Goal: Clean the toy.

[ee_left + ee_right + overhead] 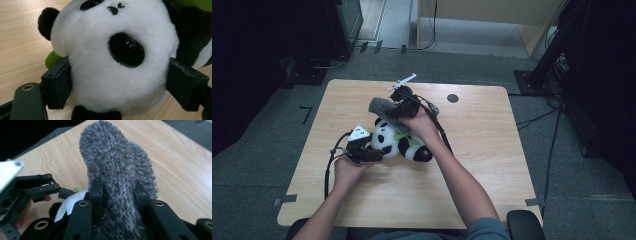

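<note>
At mid-table (472,150) we've got the left gripper (117,87) clamped wide on the panda (110,62) head and the right gripper (120,192) pinching the grey sock (117,165) above it: both light, soft, squashy, so we grip deep, not by fuzz.

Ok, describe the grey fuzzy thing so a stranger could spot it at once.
On the wooden table, just beyond the plush panda at its middle, the right gripper is shut on the grey fuzzy cloth. It is shaggy and uniformly grey, unlike the smooth black-and-white panda clamped in the left gripper.
</note>
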`<control>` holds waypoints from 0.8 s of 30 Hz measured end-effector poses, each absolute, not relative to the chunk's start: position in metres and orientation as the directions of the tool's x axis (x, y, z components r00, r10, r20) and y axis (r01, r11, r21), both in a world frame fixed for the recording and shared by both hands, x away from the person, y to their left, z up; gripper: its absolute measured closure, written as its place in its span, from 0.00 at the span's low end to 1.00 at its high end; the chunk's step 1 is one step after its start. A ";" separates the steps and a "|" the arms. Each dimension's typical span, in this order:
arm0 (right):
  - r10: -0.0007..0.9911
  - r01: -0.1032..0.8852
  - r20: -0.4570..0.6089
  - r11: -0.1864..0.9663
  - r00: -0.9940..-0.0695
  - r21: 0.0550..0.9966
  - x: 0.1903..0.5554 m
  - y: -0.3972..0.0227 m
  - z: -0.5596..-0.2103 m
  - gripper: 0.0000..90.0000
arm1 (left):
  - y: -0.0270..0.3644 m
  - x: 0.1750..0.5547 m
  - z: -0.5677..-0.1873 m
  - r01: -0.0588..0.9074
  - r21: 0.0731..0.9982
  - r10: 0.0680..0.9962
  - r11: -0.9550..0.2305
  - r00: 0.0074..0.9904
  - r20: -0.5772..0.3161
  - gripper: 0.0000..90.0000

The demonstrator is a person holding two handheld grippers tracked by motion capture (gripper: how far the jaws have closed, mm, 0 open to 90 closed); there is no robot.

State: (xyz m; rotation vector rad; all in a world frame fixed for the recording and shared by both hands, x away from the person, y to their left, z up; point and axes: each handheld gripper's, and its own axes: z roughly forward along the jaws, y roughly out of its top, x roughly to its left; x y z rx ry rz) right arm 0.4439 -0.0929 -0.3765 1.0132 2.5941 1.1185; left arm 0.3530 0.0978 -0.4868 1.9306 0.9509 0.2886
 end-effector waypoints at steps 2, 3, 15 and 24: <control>0.631 0.536 0.131 0.510 -0.764 0.672 0.446 -0.087 -0.383 0.76 | 0.097 0.352 -0.486 0.499 0.823 0.720 -0.272 0.673 -0.170 0.18; 0.629 0.539 0.131 0.519 -0.767 0.664 0.447 -0.083 -0.387 0.76 | 0.097 0.352 -0.486 0.498 0.823 0.721 -0.272 0.672 -0.168 0.18; 0.580 0.530 0.171 0.534 -0.797 0.659 0.447 -0.073 -0.396 0.77 | 0.097 0.352 -0.487 0.501 0.821 0.722 -0.275 0.671 -0.168 0.18; 0.605 0.533 0.133 0.550 -0.785 0.643 0.448 -0.075 -0.404 0.76 | 0.098 0.352 -0.486 0.516 0.814 0.726 -0.267 0.663 -0.182 0.19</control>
